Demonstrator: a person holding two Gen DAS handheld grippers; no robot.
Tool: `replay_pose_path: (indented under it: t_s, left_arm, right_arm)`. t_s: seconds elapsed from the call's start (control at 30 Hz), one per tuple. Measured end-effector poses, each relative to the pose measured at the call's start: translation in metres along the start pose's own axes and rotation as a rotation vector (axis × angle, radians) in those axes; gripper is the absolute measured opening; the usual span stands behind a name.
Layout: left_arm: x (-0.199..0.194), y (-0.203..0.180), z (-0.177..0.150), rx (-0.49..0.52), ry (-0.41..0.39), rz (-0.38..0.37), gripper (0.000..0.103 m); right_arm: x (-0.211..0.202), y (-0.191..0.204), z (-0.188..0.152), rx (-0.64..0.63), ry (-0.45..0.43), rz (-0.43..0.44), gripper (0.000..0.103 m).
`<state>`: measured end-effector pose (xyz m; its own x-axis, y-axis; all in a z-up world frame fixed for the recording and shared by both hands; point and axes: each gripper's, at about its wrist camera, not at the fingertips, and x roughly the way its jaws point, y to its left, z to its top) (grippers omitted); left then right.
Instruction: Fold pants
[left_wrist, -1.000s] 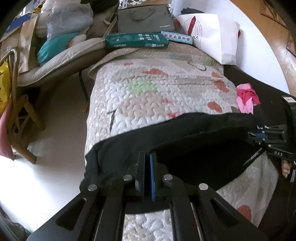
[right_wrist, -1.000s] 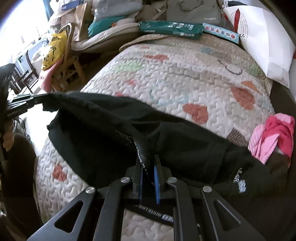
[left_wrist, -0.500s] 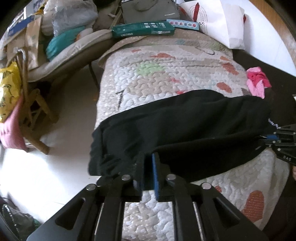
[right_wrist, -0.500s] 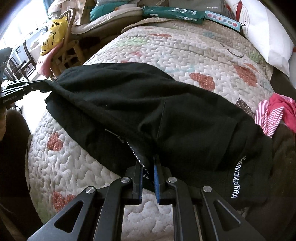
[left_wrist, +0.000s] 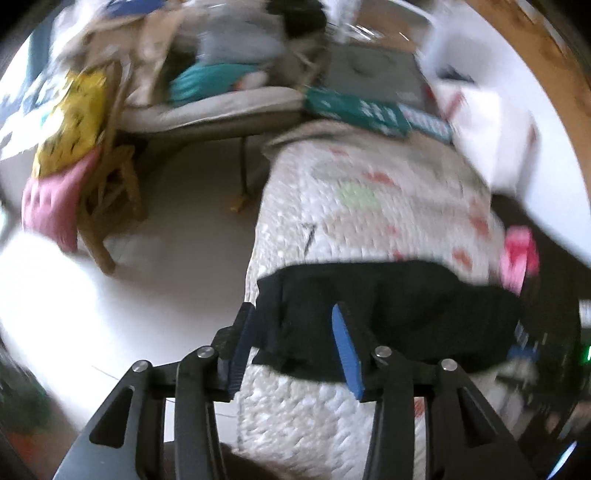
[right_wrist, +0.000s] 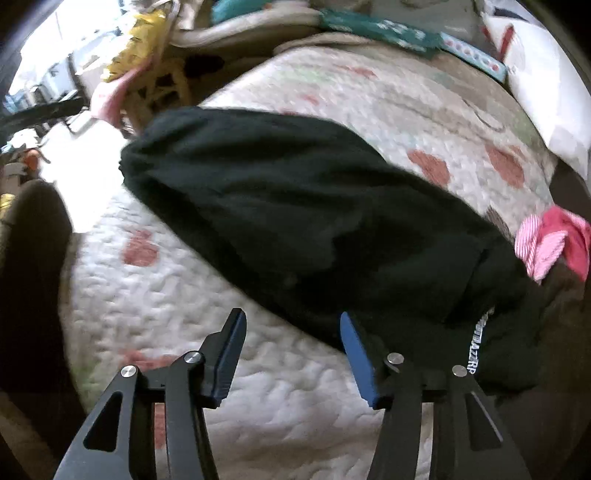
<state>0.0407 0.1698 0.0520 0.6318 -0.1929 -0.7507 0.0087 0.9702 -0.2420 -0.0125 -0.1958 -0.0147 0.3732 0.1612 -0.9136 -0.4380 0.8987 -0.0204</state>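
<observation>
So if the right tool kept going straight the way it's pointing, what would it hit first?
Probably the near edge of the black pants, or the quilt just before it; depth is unclear. The right tool is opening, with nothing clamped between its pads.

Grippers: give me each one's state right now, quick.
Left gripper: jaws opening, nothing gripped; the black pants lie on the quilt beyond them.
Right gripper: jaws opening, nothing gripped; the pants lie just ahead.
</observation>
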Motion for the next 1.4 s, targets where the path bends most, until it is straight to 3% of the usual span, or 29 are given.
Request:
replay_pose_path:
  t_s: [0.17,0.23,0.27,0.4,0.5,0.57,0.63,0.73,0.83,0.97,1.03,1.17,1.27,1.3,1.33,1.4]
  left_arm:
    - [0.046,0.006,0.013,-0.189,0.064,0.031,0.046]
    - [0.071,0.007,0.010,-0.255,0.111,0.046,0.046]
    - [0.081,0.006,0.008,-0.270,0.126,0.048,0.046]
    - [0.104,0.000,-0.007,-0.209,0.155,0.118,0.046]
    - [0.123,-0.002,-0.021,-0.081,0.212,0.313,0.046]
    - [0.133,0.007,-0.023,-0.107,0.251,0.355,0.048]
    - [0.144,0.011,-0.024,-0.112,0.280,0.411,0.056]
    - [0.143,0.008,-0.024,-0.097,0.254,0.456,0.058]
    - [0.123,0.009,-0.019,-0.129,0.175,0.444,0.058]
    - [0.085,0.014,-0.008,-0.232,0.039,0.477,0.057]
    - [0.083,0.008,0.001,-0.264,0.021,0.437,0.057]
    - [0.121,-0.013,0.011,-0.268,0.142,0.293,0.057]
    - [0.156,-0.026,0.001,-0.228,0.229,0.290,0.057]
    - [0.161,-0.026,-0.003,-0.219,0.242,0.291,0.058]
    - [0.162,-0.025,-0.007,-0.215,0.233,0.284,0.060]
    - [0.161,-0.020,-0.009,-0.203,0.216,0.288,0.068]
  right_arm:
    - [-0.019,0.010,0.039,0.047,-0.114,0.044,0.058]
    - [-0.011,0.018,0.060,0.080,-0.147,0.069,0.052]
    - [-0.006,0.021,0.067,0.089,-0.151,0.082,0.045]
    - [0.038,0.051,0.086,0.090,-0.097,0.134,0.038]
    - [0.062,0.069,0.073,0.048,-0.030,0.140,0.038]
    - [0.075,0.073,0.057,0.034,0.023,0.131,0.038]
    - [0.071,0.075,0.040,0.016,-0.004,0.121,0.038]
    - [0.064,0.074,0.025,-0.007,0.029,0.110,0.038]
    - [0.050,0.065,0.018,-0.004,0.030,0.131,0.038]
    - [0.014,0.031,0.035,0.083,-0.101,0.129,0.038]
    - [0.012,0.011,0.057,0.137,-0.136,0.109,0.038]
    - [0.035,-0.024,0.098,0.270,-0.165,0.166,0.038]
    - [0.074,-0.056,0.117,0.460,-0.126,0.338,0.038]
    - [0.085,-0.061,0.119,0.493,-0.109,0.350,0.038]
    - [0.094,-0.069,0.119,0.509,-0.088,0.315,0.038]
    - [0.103,-0.092,0.116,0.513,-0.033,0.083,0.036]
